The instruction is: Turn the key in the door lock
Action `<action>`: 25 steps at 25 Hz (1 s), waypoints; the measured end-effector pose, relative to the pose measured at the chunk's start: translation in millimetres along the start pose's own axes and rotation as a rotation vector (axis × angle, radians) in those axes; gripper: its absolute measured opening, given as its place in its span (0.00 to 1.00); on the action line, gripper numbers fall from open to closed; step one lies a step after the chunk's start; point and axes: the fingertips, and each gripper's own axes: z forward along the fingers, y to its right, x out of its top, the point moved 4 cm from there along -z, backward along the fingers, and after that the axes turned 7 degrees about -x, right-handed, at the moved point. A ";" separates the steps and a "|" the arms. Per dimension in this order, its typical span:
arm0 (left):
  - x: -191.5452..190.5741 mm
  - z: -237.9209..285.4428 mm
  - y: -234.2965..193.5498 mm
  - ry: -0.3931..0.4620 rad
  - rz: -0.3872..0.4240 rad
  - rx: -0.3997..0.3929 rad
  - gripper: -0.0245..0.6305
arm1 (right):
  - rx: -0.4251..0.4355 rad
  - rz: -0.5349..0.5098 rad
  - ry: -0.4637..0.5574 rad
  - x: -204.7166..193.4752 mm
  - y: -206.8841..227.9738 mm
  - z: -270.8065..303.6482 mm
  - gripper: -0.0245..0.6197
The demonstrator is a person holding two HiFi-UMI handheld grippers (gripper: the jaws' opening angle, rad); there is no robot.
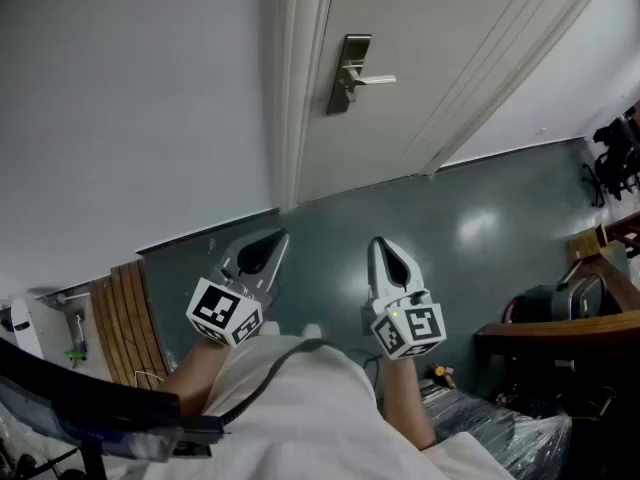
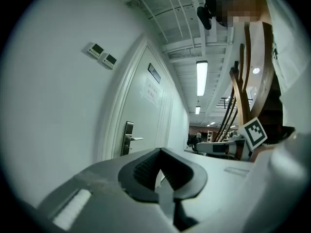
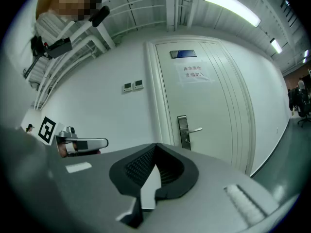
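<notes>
Lock [image 1: 349,76] — head view: on door [image 1: 430,48], well apart from left gripper [image 1: 272,240] and right gripper [image 1: 381,244]; we see no key. Left gripper view: jaws closed, empty. Right gripper view: same. We judge task unstarted — approach, grasp, turn all remain.

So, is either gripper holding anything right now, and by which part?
Nothing is held. The left gripper and the right gripper both have their jaws together and empty, apart from the door handle.
</notes>
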 end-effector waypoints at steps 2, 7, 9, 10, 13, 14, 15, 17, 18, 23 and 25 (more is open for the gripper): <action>0.4 1.9 -2.9 0.002 0.004 -0.002 0.05 | 0.000 -0.003 0.000 -0.6 1.4 3.3 0.05; -0.2 2.4 -7.3 0.001 0.004 0.001 0.05 | -0.001 -0.010 -0.008 -2.8 1.3 7.6 0.05; -0.3 3.1 -9.8 0.002 0.004 0.001 0.05 | 0.001 -0.010 -0.013 -3.5 0.5 10.4 0.05; -0.5 3.3 -10.9 0.002 0.004 -0.001 0.05 | 0.006 -0.011 -0.016 -4.2 -0.4 11.9 0.05; -0.7 2.5 -14.7 0.000 0.002 -0.004 0.05 | 0.033 -0.038 -0.026 -6.3 -6.9 16.1 0.05; -0.6 2.1 -16.5 0.000 0.000 -0.004 0.05 | 0.038 -0.049 -0.028 -6.8 -9.5 17.7 0.05; -0.6 1.6 -18.5 0.000 -0.001 -0.005 0.05 | 0.039 -0.055 -0.030 -7.5 -11.6 19.4 0.05; -0.5 0.1 -22.9 0.000 -0.003 -0.008 0.05 | 0.031 -0.046 -0.030 -8.9 -14.0 22.7 0.05; -0.6 -1.0 -25.1 0.001 -0.005 -0.010 0.05 | 0.023 -0.035 -0.028 -9.3 -14.6 23.9 0.05; -0.4 -12.4 -36.3 -0.001 -0.012 -0.019 0.05 | -0.010 -0.012 -0.020 -8.9 -20.4 26.3 0.05; -0.8 -18.5 -41.8 -0.002 -0.013 -0.021 0.04 | -0.023 -0.017 -0.018 -8.9 -25.2 26.9 0.05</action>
